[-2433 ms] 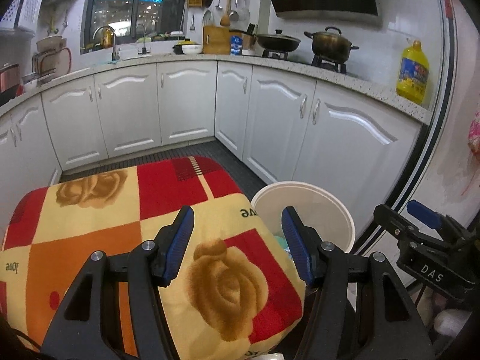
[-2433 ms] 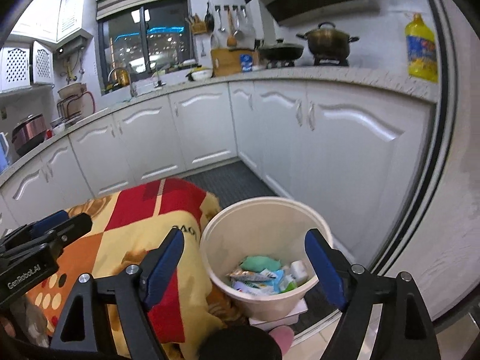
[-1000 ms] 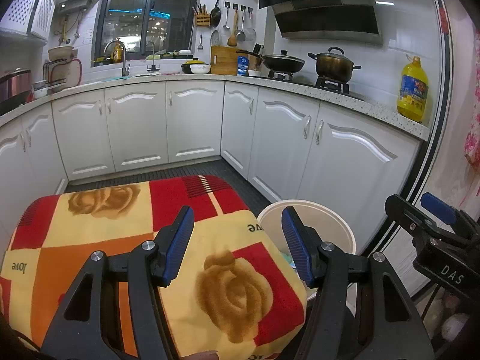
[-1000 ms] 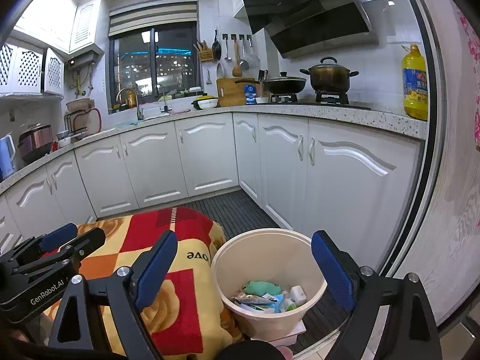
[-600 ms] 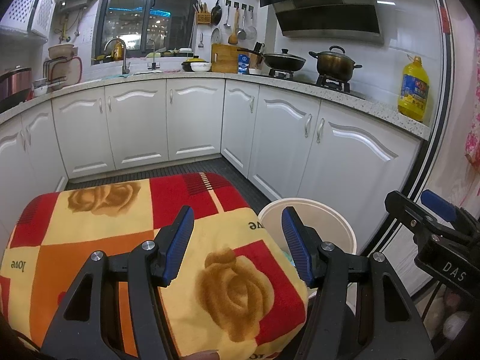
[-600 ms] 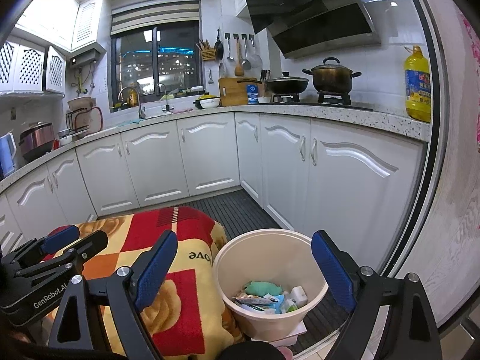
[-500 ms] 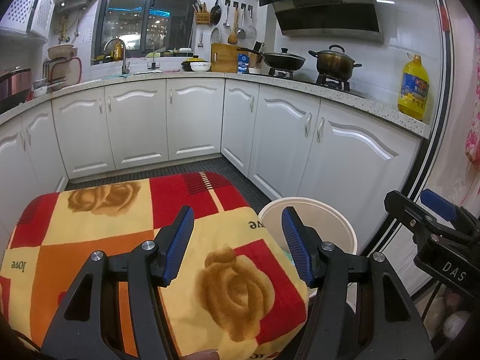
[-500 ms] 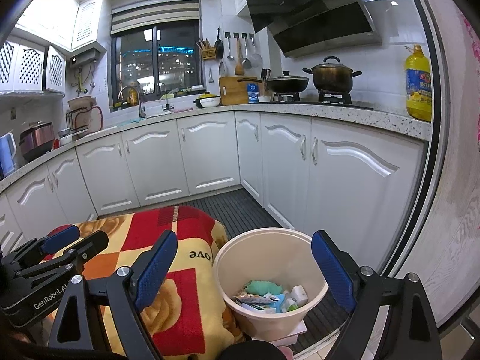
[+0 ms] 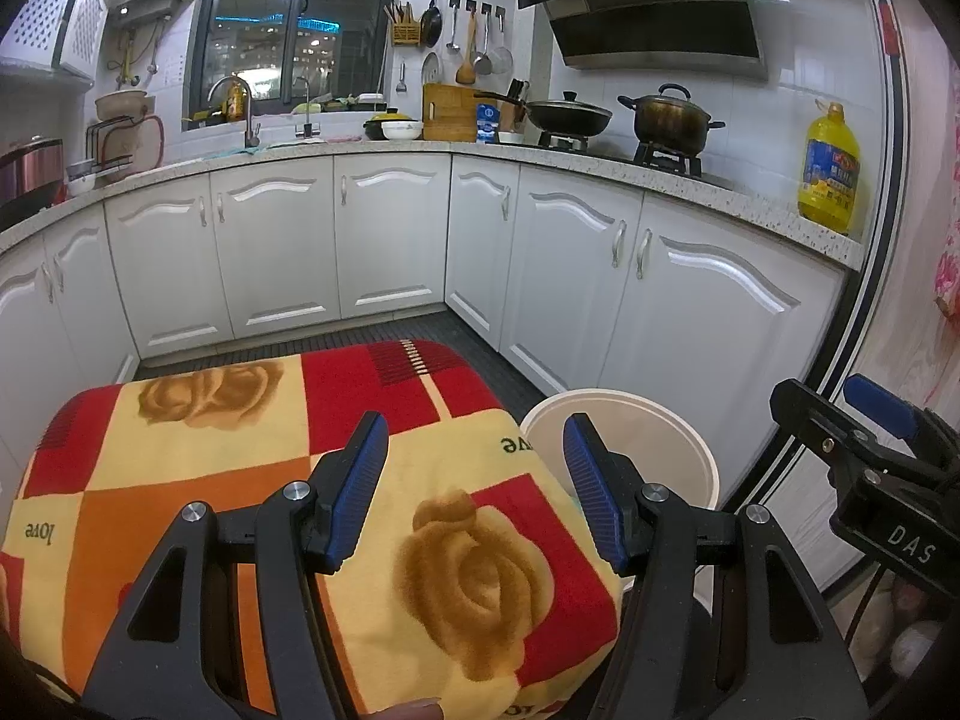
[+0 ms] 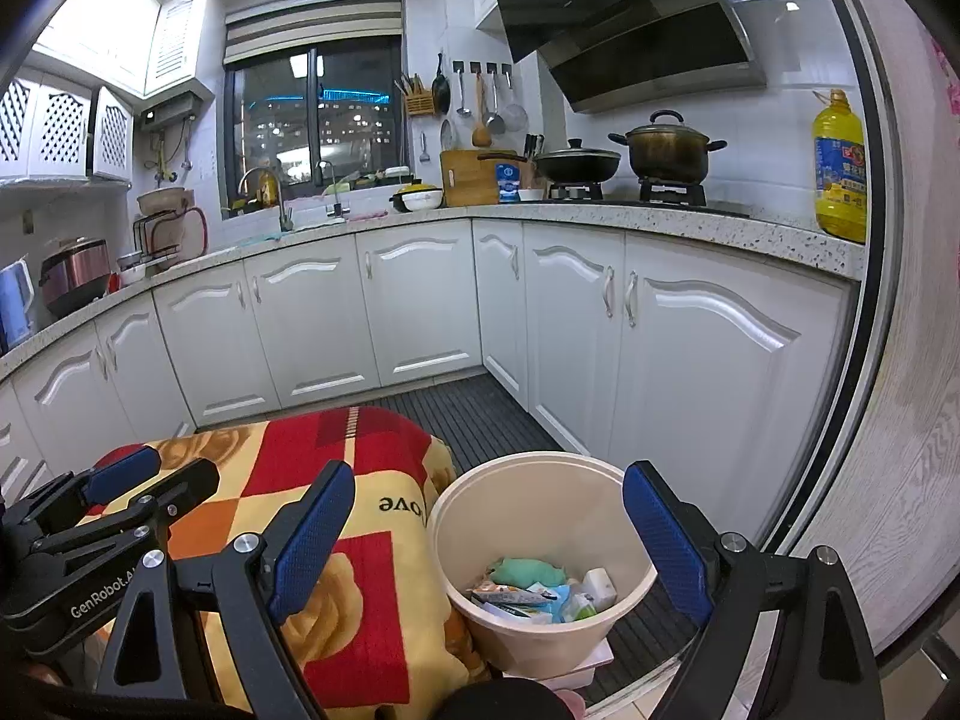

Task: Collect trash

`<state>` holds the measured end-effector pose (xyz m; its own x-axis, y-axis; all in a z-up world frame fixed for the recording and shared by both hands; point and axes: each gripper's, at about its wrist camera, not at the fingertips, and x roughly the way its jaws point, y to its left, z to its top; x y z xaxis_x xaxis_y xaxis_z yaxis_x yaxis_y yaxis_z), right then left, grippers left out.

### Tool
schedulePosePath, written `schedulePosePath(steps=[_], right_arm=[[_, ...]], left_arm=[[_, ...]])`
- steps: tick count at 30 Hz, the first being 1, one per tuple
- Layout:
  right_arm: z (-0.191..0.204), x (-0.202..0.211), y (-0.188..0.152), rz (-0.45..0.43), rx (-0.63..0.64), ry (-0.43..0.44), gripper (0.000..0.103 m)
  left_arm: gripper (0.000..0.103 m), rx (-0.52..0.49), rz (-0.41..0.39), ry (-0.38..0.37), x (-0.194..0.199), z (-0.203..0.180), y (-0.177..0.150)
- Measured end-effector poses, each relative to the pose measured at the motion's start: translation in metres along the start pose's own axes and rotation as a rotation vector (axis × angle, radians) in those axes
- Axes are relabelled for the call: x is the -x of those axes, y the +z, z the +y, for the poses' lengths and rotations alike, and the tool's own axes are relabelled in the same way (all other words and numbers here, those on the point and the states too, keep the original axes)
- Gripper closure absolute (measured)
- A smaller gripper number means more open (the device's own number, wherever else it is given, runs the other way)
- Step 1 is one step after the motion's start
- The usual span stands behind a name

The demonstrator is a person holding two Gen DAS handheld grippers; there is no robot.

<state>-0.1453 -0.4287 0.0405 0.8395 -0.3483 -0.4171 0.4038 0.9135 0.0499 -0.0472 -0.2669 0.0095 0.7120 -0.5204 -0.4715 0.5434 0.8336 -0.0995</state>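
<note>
Right wrist view: rose-patterned cloth point(image 10: 372, 600) beside white cabinets point(image 10: 420, 312).

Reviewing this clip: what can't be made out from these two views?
- Left wrist view: the inside of the bin, hidden by the blanket and the left gripper.
- Right wrist view: the bin's base, hidden by a dark shape at the bottom edge.
- Both views: the oil bottle label, too small to read.

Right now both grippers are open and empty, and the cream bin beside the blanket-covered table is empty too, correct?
Not quite. The left gripper and right gripper are open and empty, but the cream bin beside the blanket holds trash, as the right wrist view shows.
</note>
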Motion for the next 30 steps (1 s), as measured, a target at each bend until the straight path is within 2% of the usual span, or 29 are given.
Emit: schedulePosePath(steps=[30], right_arm=[[-0.0012,-0.0084,-0.0043,0.017,0.013,0.007,0.014]], left_arm=[[0.043,0.004,0.025,0.002,-0.0078,0.0033,-0.0025]])
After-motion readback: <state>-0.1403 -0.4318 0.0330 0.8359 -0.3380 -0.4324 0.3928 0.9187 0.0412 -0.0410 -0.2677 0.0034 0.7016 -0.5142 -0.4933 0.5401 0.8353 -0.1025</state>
